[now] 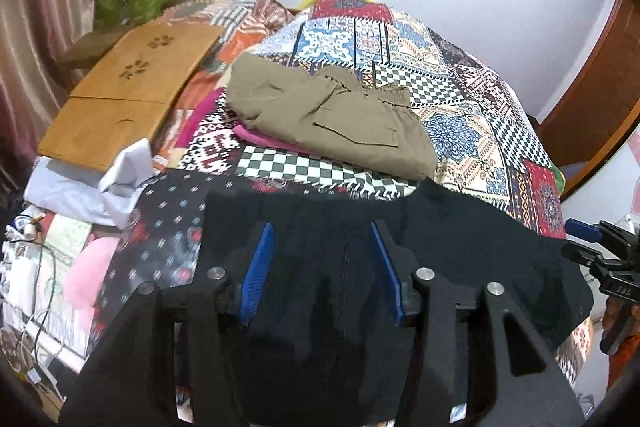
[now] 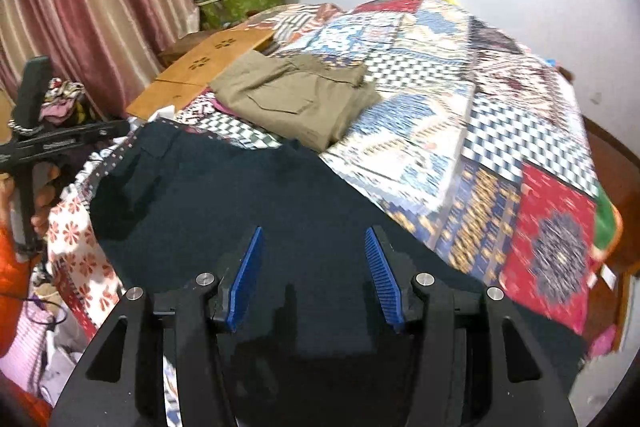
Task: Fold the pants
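- Two grippers hover over one flat dark navy pair of pants [image 1: 460, 239], spread on the patchwork bedspread [image 1: 472, 115].
- Left gripper [image 1: 322, 231]: blue pads parted, nothing between them, dark cloth beneath.
- Right gripper [image 2: 314, 235]: jaws likewise apart and empty, above the same pants.
- Beyond both claws lies a folded khaki pair of trousers [image 1: 332, 119], left of it a wooden board [image 1: 132, 87].

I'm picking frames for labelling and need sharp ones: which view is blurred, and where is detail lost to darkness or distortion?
Right wrist view: the patchwork bedspread is smeared by motion blur, worst toward the right. Left wrist view: sharper, the khaki pants show seams and a pocket. Both views: the dark pants are nearly featureless black, and fisheye curvature bends the bed's edges and the wall.
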The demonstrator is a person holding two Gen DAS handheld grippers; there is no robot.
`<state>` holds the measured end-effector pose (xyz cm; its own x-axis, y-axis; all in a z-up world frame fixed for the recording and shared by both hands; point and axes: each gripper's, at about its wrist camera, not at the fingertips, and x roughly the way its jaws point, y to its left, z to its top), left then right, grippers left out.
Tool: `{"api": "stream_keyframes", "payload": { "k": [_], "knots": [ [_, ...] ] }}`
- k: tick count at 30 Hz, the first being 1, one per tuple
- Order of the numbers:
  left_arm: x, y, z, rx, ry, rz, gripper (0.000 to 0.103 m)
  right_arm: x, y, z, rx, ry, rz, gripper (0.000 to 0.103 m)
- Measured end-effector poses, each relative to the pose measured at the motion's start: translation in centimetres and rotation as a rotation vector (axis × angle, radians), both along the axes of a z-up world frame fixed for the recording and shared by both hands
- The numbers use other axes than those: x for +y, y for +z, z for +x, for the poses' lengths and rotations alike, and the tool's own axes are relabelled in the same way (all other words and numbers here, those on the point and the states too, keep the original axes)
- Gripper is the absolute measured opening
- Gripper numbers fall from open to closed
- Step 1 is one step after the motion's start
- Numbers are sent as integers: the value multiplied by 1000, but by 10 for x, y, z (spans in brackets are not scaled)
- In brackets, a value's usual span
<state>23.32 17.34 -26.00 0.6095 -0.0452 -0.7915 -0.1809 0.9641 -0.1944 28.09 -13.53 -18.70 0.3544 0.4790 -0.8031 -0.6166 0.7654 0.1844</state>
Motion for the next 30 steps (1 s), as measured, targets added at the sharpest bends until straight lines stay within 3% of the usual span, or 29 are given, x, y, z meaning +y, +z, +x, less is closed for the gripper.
{"api": "stream_keyframes", "payload": {
  "k": [9,18,24,30],
  "knots": [
    [19,-28,44,100,-51,-56,49,68,-34,59,27,122,-44,49],
    [1,-43,47,126,-187,-27,44,106,-82,86,202,201,-32,49],
    [11,-52,50,119,-157,-63,43,104,-85,78,274,247,-23,50],
    [11,-58,46,101,-131,-20,33,110,-86,79,324,248,-18,52]
  ]
}}
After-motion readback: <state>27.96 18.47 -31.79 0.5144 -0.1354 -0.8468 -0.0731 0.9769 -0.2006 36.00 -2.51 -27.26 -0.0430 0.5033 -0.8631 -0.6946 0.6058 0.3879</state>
